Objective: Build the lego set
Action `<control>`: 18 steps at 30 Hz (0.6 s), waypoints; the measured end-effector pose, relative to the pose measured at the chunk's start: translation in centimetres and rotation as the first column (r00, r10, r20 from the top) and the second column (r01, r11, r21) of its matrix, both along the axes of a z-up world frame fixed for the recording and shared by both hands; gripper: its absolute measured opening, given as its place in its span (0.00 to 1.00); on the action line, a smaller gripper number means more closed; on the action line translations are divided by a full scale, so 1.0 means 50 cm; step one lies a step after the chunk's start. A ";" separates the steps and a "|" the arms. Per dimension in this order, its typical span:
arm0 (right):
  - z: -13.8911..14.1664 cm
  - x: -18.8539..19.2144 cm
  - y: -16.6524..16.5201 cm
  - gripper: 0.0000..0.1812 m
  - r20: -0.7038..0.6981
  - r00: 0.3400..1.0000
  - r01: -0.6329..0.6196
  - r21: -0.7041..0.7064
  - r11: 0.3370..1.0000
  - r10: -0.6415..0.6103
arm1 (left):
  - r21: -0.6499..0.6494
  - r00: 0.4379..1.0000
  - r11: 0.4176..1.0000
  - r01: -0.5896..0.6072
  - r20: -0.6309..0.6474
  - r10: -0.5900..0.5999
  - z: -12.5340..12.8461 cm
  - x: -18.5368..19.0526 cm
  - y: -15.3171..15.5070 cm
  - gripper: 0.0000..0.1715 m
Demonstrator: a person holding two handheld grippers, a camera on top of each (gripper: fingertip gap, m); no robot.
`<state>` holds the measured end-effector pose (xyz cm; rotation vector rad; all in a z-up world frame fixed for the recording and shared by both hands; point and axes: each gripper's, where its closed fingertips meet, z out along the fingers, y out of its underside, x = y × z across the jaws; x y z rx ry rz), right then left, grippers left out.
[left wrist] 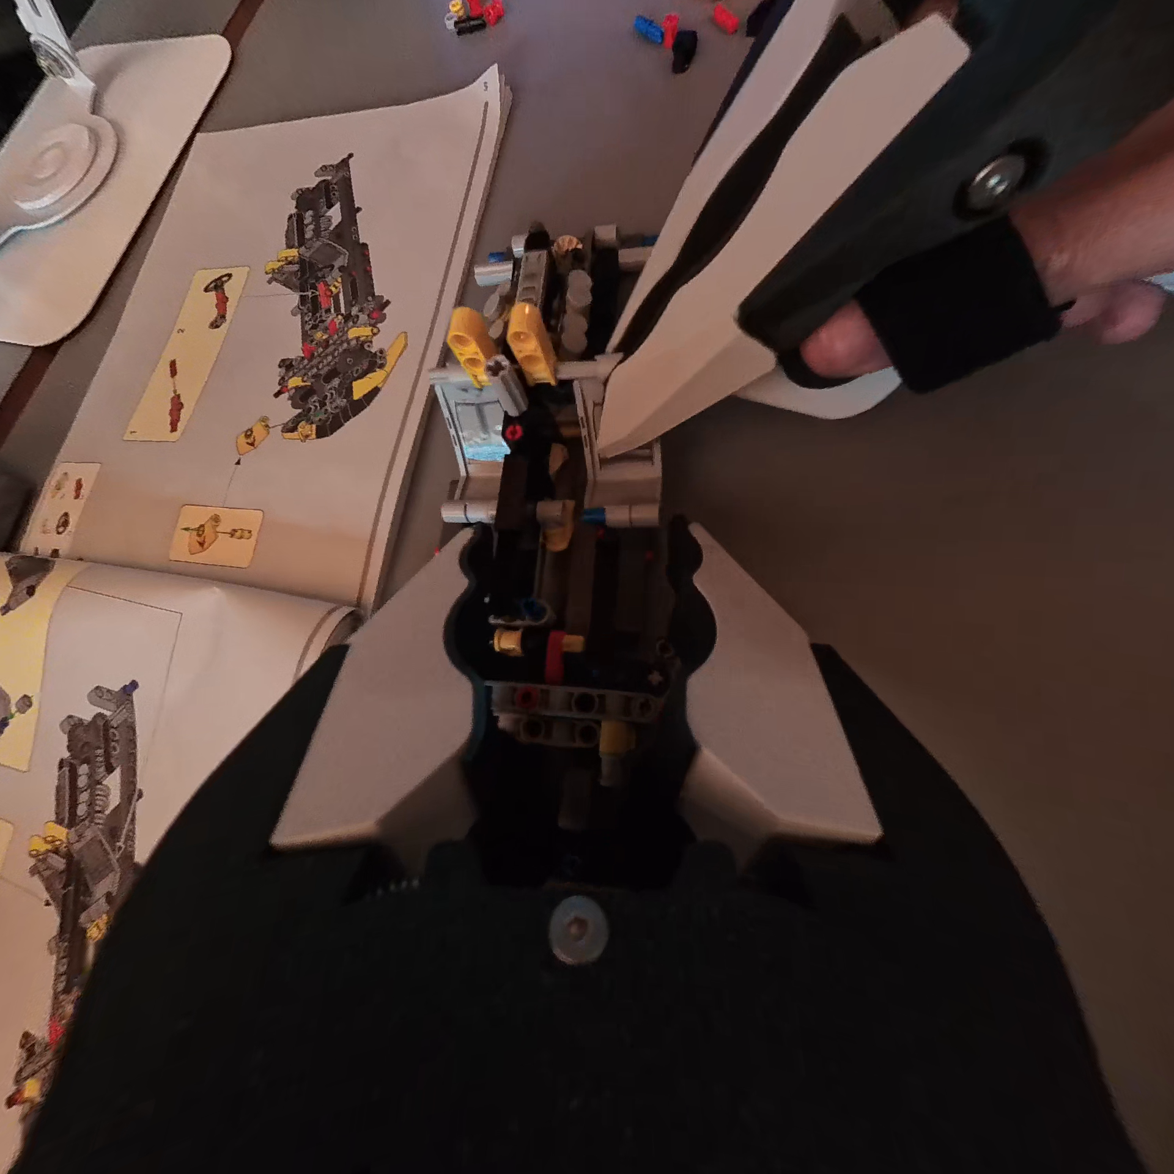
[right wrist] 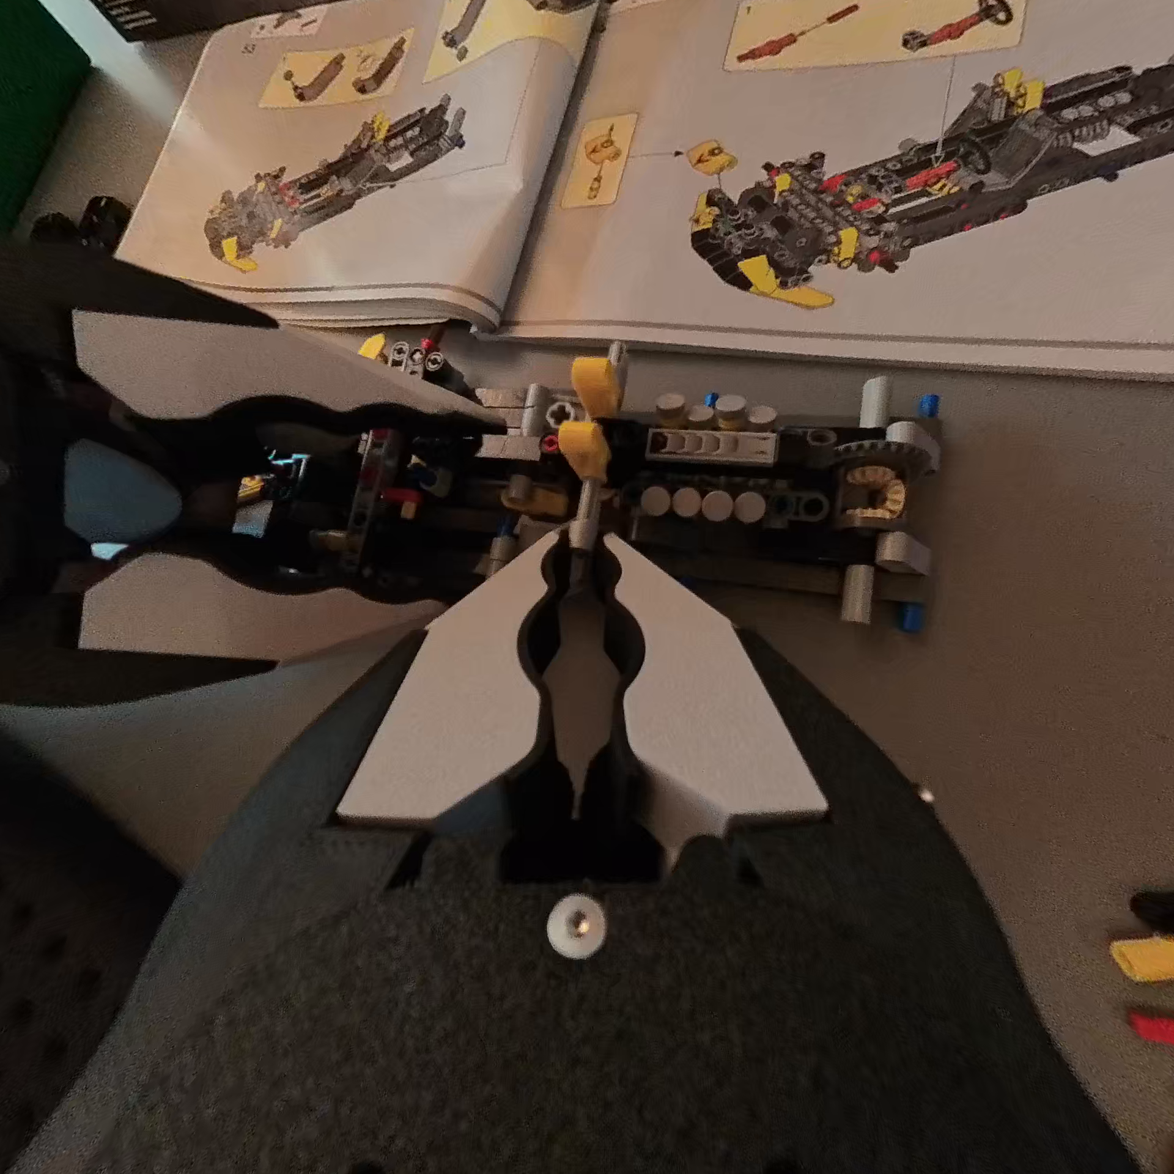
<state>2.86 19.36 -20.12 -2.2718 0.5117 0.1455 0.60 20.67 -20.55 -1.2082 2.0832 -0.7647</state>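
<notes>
A long black and grey lego chassis [left wrist: 626, 591] lies on the grey table, and it also shows in the right wrist view [right wrist: 711, 445]. My left gripper [left wrist: 581, 537] is shut on the chassis's near end and holds it by the sides; the right wrist view shows it at the left [right wrist: 473, 508]. A thin grey axle [right wrist: 587, 514] carrying two yellow pieces [right wrist: 594, 381] stands across the chassis's middle. My right gripper [right wrist: 582, 537] is shut on that axle's end. In the left wrist view it comes in from the upper right [left wrist: 610, 406], beside the yellow pieces [left wrist: 473, 343].
An open instruction booklet [left wrist: 286, 317] lies left of the chassis, beyond it in the right wrist view [right wrist: 635, 254]. Loose red, blue and black pieces [left wrist: 667, 32] lie at the far edge, with more at the right [right wrist: 1143, 959]. A white moulded tray [left wrist: 95, 159] sits far left. The tips of both grippers are at nearly the same place.
</notes>
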 end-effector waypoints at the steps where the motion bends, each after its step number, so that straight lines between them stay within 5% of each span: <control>1: 0.000 0.001 0.000 0.03 0.008 1.000 0.005 -0.004 1.000 -0.005 | 0.005 1.000 1.000 -0.006 0.002 0.006 0.000 0.001 -0.001 0.30; 18: -0.001 0.016 0.003 0.04 0.035 0.999 0.040 -0.024 0.999 -0.039 | -0.024 0.995 0.995 -0.099 0.018 0.100 0.003 0.018 0.005 0.25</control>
